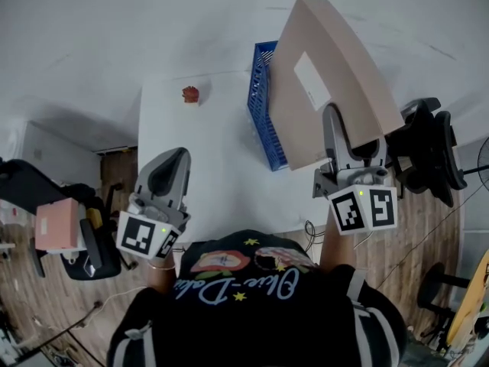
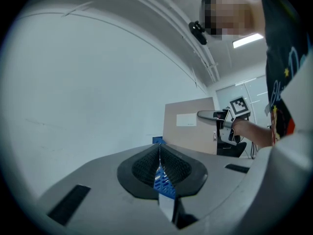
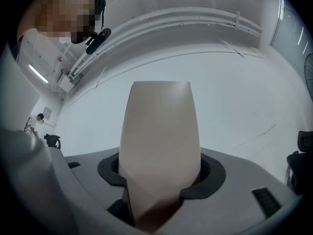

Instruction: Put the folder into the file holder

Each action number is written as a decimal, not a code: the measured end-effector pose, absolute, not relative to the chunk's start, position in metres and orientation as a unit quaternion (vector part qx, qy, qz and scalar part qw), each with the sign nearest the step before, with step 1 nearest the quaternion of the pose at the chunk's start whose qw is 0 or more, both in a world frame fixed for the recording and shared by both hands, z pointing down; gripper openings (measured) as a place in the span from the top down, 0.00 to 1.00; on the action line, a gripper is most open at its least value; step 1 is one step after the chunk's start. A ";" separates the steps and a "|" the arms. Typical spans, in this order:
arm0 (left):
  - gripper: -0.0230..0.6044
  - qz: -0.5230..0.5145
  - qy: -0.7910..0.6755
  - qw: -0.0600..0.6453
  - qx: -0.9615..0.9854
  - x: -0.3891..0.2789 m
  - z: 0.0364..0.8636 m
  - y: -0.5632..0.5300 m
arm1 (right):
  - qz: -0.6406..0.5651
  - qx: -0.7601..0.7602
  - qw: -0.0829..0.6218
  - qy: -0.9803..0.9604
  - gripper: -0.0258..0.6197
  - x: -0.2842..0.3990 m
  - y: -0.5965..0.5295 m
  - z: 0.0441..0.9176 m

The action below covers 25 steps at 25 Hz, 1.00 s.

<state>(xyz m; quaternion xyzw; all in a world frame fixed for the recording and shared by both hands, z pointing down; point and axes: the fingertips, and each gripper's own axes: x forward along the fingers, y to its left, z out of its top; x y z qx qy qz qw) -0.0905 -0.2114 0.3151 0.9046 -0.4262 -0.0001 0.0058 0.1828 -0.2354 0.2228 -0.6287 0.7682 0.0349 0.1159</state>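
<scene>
A stiff brown folder (image 1: 328, 75) with a white label is held up on edge over the right side of the white table (image 1: 206, 174). My right gripper (image 1: 336, 125) is shut on its lower edge; in the right gripper view the folder (image 3: 159, 141) fills the gap between the jaws. The blue mesh file holder (image 1: 260, 90) stands on the table just left of and behind the folder, partly hidden by it. My left gripper (image 1: 180, 156) hovers at the table's near left, shut and empty. In the left gripper view the folder (image 2: 190, 126) shows to the right, beyond the file holder (image 2: 157, 141).
A small red object (image 1: 190, 93) lies at the table's far left. A black office chair (image 1: 428, 151) stands right of the table, another chair (image 1: 76, 228) with a pink box to its left. Wooden floor surrounds the table.
</scene>
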 end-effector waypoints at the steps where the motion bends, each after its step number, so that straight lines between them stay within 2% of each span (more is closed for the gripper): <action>1: 0.96 0.000 -0.428 0.008 0.904 -0.093 0.316 -0.213 | 0.033 -0.628 0.115 0.769 0.56 0.182 -0.238 0.226; 25: 0.96 0.000 -0.465 0.028 0.885 -0.109 0.332 -0.225 | 0.022 -0.622 0.088 0.778 0.56 0.170 -0.280 0.255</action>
